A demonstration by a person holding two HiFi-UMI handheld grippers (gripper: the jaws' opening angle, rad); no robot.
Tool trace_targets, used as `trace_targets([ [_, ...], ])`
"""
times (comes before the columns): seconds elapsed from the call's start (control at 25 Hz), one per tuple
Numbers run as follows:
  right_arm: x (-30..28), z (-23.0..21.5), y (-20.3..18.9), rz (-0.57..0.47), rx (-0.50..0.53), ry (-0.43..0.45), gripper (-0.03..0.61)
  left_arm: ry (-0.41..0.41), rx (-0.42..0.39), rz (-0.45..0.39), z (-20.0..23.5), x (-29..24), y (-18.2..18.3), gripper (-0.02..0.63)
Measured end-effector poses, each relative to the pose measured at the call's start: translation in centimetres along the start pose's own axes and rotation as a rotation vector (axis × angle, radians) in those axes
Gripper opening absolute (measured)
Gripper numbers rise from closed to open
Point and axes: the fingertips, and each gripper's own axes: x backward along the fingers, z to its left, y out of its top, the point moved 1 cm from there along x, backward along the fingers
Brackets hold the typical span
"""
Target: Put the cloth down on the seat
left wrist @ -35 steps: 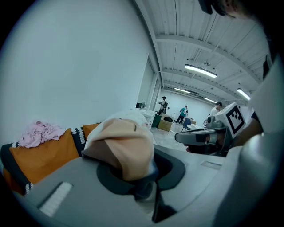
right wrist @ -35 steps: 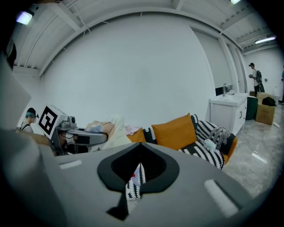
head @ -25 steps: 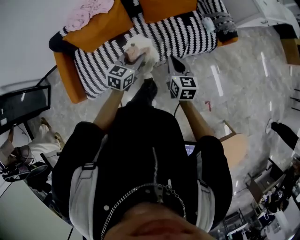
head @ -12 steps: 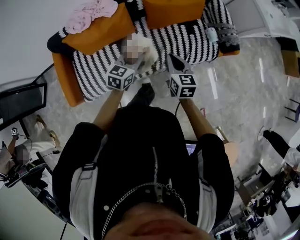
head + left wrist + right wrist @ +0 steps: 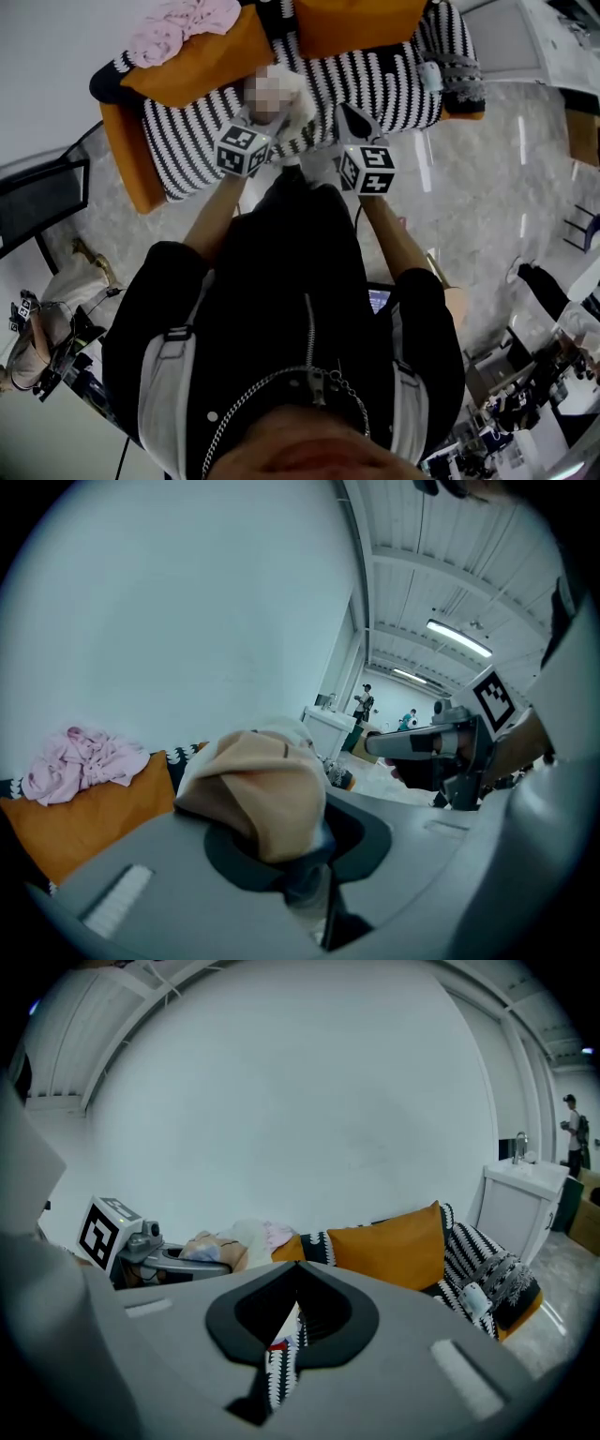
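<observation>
Left gripper [image 5: 307, 855] pinching soft bunched beige cloth [image 5: 258, 794], held above the black-and-white zigzag-striped seat [image 5: 375, 80]. Smooth orange cushions [image 5: 361, 21] behind. Right gripper [image 5: 291, 1321] jaws together, empty.

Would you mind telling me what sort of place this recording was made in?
Most likely a large hall or studio with a mock lounge corner rather than a home. A striped sofa with orange cushions stands on a polished stone floor, under a high ceiling with strip lights.
</observation>
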Motion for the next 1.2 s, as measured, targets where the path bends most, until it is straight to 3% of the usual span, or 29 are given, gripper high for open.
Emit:
trace_targets([
  [0.32, -3.0, -1.4, 1.2, 0.03, -0.001, -0.005, 0.001, 0.004, 0.007, 0.02, 3.1, -2.9, 0.5, 0.064],
  [0.56, -6.3, -2.1, 1.0, 0.062, 0.012, 0.038, 0.002, 0.022, 0.011, 0.031, 5.5, -5.5, 0.3, 0.064],
  [0.88, -11.3, -5.7, -0.9, 0.116, 0.047, 0.086, 0.002, 0.055, 0.003, 0.047, 8.3, -11.2, -1.3, 0.063],
  [1.2, -17.6, -9.8, -3.8, 0.162, -0.026, 0.08, 0.002, 0.085, -0.005, 0.075, 12.7, -16.5, -4.0, 0.064],
])
